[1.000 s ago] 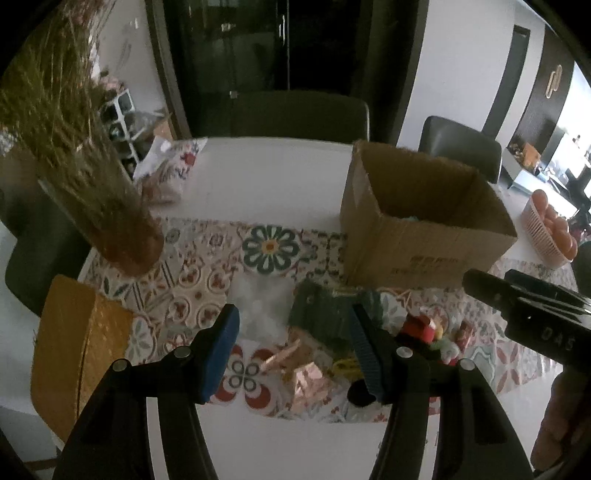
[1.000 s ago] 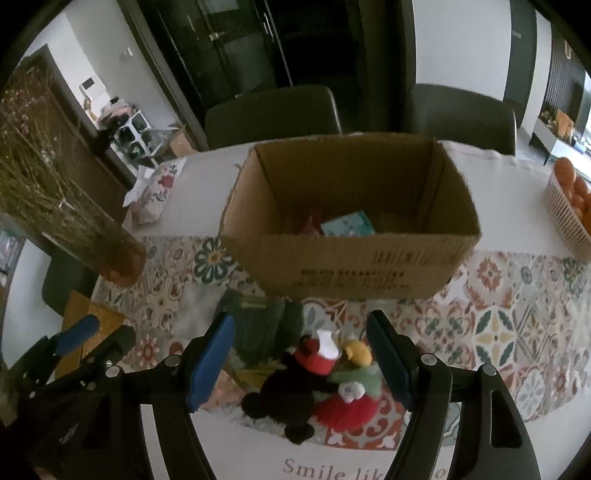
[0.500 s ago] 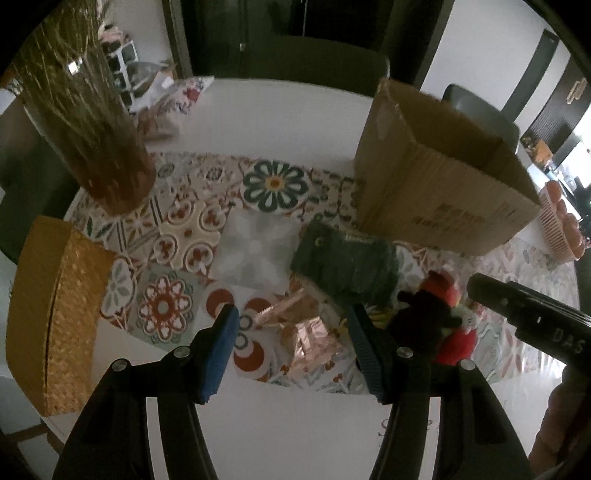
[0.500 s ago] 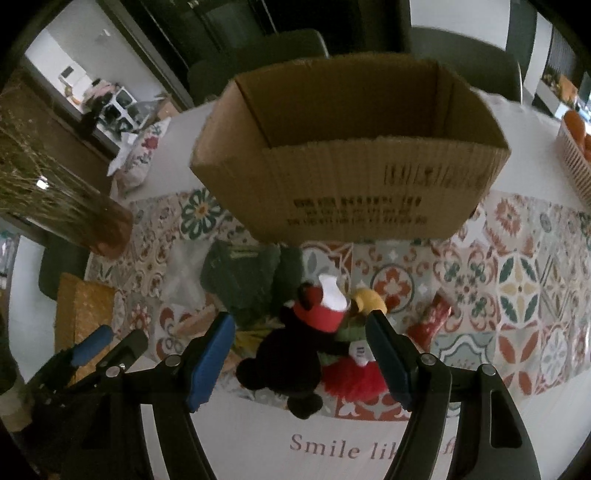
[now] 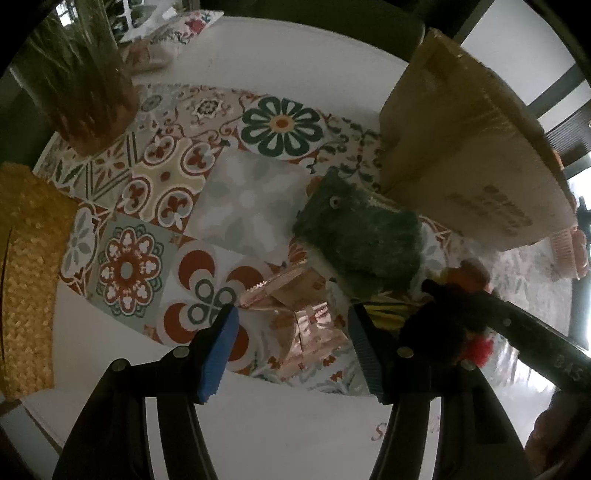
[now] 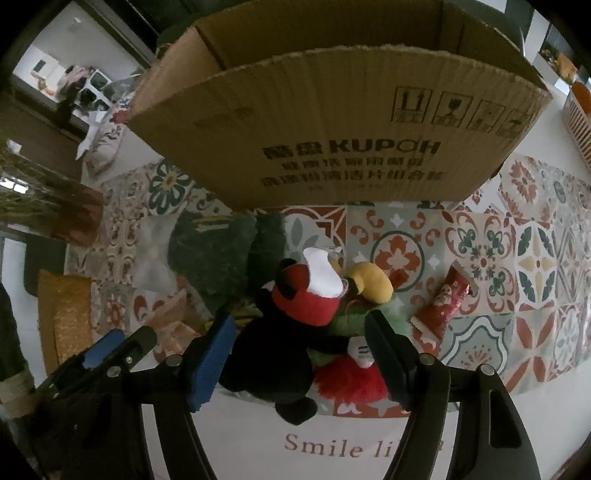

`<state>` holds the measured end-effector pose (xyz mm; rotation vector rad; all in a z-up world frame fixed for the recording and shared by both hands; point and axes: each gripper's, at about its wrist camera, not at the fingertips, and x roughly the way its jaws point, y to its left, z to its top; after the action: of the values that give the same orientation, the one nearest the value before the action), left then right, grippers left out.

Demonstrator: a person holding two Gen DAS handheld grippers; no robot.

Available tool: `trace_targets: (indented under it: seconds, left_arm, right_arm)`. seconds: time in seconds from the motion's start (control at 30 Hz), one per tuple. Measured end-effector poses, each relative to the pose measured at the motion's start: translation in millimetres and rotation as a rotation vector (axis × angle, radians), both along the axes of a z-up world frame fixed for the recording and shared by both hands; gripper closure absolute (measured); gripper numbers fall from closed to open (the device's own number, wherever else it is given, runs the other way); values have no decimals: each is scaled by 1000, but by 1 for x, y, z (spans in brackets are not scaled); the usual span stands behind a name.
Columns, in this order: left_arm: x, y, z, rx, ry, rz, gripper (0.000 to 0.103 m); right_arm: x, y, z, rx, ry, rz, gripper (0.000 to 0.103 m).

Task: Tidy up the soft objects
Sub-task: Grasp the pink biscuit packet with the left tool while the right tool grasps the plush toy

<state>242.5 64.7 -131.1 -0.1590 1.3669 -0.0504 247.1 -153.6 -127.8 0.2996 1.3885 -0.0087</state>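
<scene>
— In front of the cardboard box (image 6: 332,122), what has changed?
— Both grippers have dropped closer. The right gripper (image 6: 299,350), fingers wide, now straddles the plush toy (image 6: 291,325) (probably not gripping yet); the left gripper (image 5: 291,343) gapes, empty, over copper wrappers (image 5: 306,317).

My round white table (image 5: 295,62) carries a patterned tile-print runner (image 6: 517,258). Behind it, a dark chair (image 5: 332,22) stands before a white wall (image 6: 55,40).
</scene>
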Motion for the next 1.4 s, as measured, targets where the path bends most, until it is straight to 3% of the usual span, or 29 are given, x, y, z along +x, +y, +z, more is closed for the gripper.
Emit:
trace_targets:
  seconds: [0.47, 1.17, 1.3, 1.4]
  left_arm:
    - [12, 0, -38, 20, 81, 32, 41]
    - [20, -20, -72, 80, 172, 61, 37]
    - [16, -22, -82, 77, 194, 56, 41]
    - [12, -24, -84, 81, 175, 43, 51]
  right_arm:
    - [13, -2, -31, 9, 51, -19, 39]
    - [23, 6, -47, 51, 47, -2, 40]
    - [21, 12, -48, 79, 40, 26, 56]
    - [18, 16, -48, 71, 26, 39, 58]
